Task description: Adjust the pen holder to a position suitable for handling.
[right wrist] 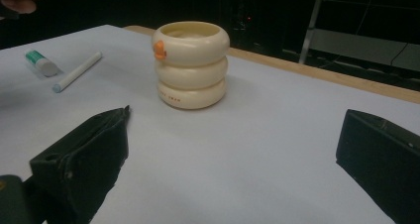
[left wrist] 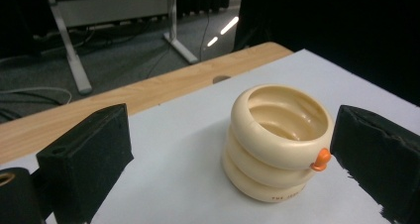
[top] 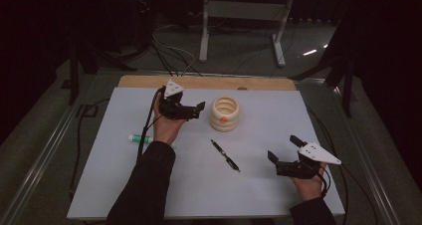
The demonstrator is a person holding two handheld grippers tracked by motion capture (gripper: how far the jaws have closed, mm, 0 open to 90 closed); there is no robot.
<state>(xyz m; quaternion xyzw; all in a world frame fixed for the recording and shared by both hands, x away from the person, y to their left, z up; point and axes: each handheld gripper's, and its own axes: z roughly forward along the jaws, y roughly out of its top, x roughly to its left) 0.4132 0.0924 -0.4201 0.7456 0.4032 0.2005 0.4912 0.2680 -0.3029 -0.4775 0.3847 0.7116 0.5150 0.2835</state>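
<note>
Right gripper (top: 284, 154) held low over the near right part of the white table (top: 268, 190), jaws spread wide, nothing between them. Black pen (top: 225, 156) lies loose mid-table, well apart from it. Left gripper (top: 201, 109) farther back, jaws released and empty, just beside the cup (top: 225, 114). Cup stands upright near the table's far middle: cream, glossy, three stacked bulging rings, open top, small orange knob (left wrist: 321, 159) under the rim, tiny lettering low on the bottom ring, too small to read
</note>
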